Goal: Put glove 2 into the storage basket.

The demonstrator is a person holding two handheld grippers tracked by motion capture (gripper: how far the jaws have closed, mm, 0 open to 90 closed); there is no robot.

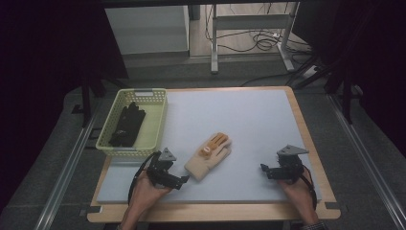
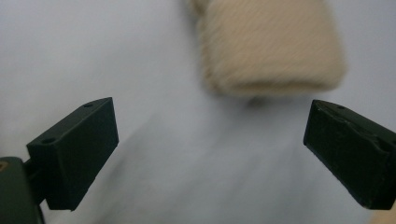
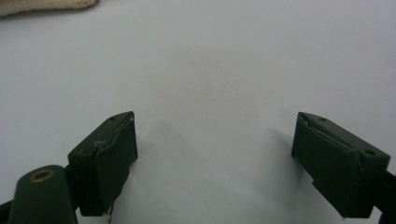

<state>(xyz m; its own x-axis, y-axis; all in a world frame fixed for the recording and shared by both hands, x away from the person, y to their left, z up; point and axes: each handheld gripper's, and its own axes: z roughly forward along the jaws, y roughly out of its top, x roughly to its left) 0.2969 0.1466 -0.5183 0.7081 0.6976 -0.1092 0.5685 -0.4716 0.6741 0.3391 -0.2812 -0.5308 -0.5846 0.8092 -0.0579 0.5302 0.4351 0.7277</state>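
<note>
High view tells most of the story: my left gripper (image 1: 185, 179) is parked right at the cuff end of the cream glove (image 1: 209, 155), jaws spread wide with nothing between them, so I read this as lining up to pinch that cuff. Makes sense to go for the cuff, since it's the thick folded edge nearest my side and the easiest bit to get a pad under. In the left gripper view the glove (image 2: 271, 51) sits just ahead of the open jaws, a bit blurry, not touching either pad as far as I can tell. My right gripper (image 1: 264, 168) is well apart over toward the right edge of the table (image 1: 306, 143), also wide open and holding nothing, basically waiting its turn; in its own view the right gripper (image 3: 215, 140) has just bare mat in front of it and a sliver of glove (image 3: 42, 4) up in the corner. The glove itself lies flat mid-table, fingers pointing away toward the far side, knitted and soft-looking, cream with an orange-brown patch across the fingers and a small round mark on the back. The yellow basket (image 1: 155, 125) on the left already has a black glove (image 1: 127, 125) in it, so I'd guess that's where this one's headed.
</note>
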